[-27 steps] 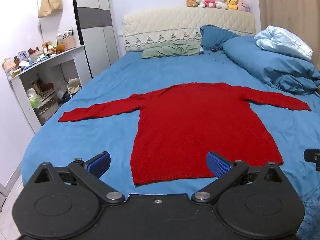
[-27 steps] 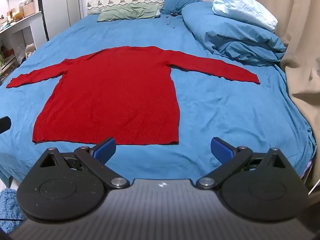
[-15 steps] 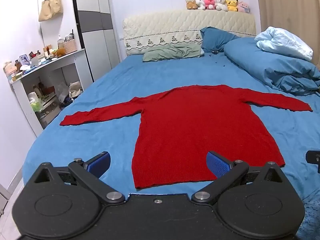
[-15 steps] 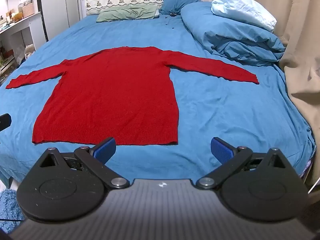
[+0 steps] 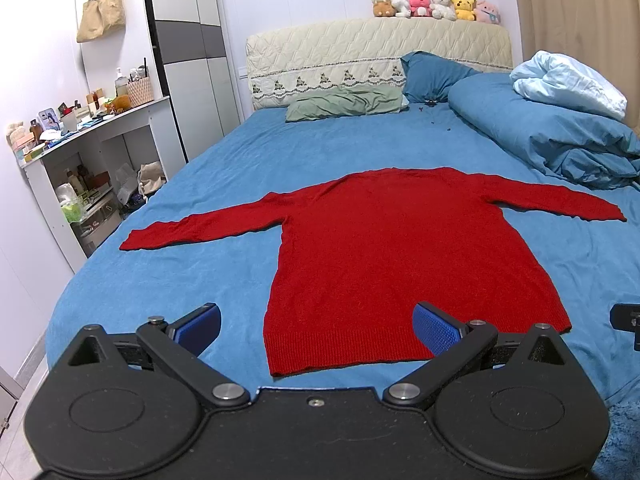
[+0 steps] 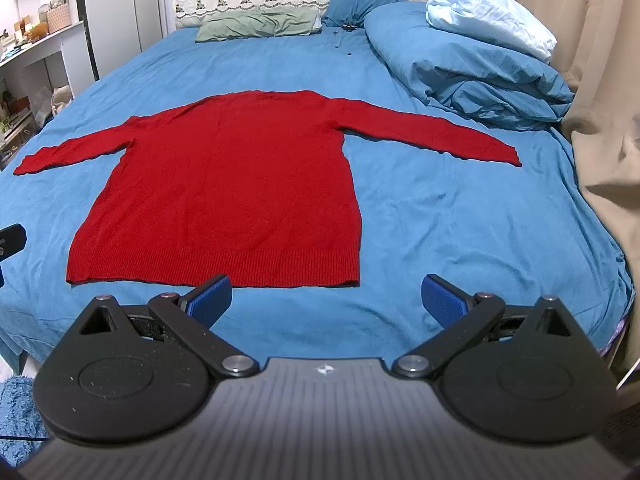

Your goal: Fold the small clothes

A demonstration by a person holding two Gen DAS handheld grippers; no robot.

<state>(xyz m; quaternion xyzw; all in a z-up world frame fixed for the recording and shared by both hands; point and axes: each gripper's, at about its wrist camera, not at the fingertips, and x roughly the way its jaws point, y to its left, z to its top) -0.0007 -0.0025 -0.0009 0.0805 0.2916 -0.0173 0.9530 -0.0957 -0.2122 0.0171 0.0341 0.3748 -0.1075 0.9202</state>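
Sweater: the red sweater (image 5: 400,252) lay flat on the blue bed (image 5: 248,160), sleeves out left and right, hem nearest, nothing folded yet.
Left gripper: the left gripper (image 5: 316,330) hung over the near left hem corner, jaws spread wide, gripping nothing.
Right gripper: the right gripper (image 6: 327,298) waited just short of the hem's right end, jaws spread, empty too.
Change: against a second earlier the left view had tipped up a little; the sweater sat lower in frame and had not been touched.
Meaning: both were merely lining up, I'd say; the first fold was all to come.
Clutter: a rolled duvet (image 6: 472,60) lay far right, clear of the right sleeve.
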